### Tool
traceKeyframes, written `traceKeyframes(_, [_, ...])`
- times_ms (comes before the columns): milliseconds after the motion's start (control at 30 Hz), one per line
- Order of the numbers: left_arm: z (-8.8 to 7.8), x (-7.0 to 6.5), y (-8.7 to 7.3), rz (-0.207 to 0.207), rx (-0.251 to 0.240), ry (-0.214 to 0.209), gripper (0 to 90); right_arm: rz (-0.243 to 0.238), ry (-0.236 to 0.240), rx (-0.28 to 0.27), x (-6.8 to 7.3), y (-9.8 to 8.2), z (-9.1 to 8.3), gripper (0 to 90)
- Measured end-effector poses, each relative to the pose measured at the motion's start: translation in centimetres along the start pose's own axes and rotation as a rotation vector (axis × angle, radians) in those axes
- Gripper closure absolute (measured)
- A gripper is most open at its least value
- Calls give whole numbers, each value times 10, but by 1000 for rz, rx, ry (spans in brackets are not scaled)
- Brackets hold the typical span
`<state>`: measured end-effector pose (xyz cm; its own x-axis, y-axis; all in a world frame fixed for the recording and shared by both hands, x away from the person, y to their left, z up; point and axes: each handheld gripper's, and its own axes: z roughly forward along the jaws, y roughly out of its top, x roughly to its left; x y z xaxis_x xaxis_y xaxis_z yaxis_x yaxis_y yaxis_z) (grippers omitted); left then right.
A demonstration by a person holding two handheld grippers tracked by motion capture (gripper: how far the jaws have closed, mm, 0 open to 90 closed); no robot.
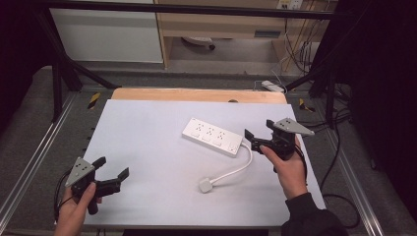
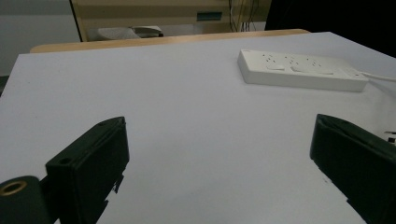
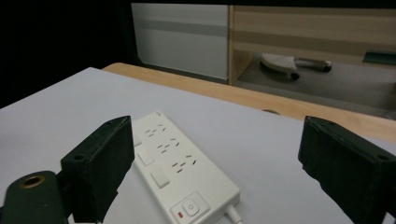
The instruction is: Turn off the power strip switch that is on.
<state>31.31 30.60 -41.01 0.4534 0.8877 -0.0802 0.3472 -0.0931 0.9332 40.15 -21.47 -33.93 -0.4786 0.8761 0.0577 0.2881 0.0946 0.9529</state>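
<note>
The right gripper [image 1: 259, 133], jaws spread and empty, hovers at three o'clock of the white plastic power strip [image 1: 212, 136]. The left gripper [image 1: 112, 172] waits released at seven o'clock. A good grasp likely means straddling the strip's cable end squarely.

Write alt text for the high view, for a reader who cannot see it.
A white power strip lies on a white table, its cable curling to a plug nearer the person. The right gripper, jaws open, is held at the strip's cable end; the left gripper, also open, is at the table's near left corner.
</note>
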Motion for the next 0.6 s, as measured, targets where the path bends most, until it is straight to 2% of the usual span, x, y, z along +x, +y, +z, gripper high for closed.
traceKeyframes(133, [0,0,0,-2,-3,1,45,-27,2,-4,4,7,4,149])
traceKeyframes(367, [0,0,0,0,-2,0,45,-25,8,-6,6,13,9,188])
traceKeyframes(600, [0,0,0,-1,-2,-1,45,-26,10,-19,7,17,12,277])
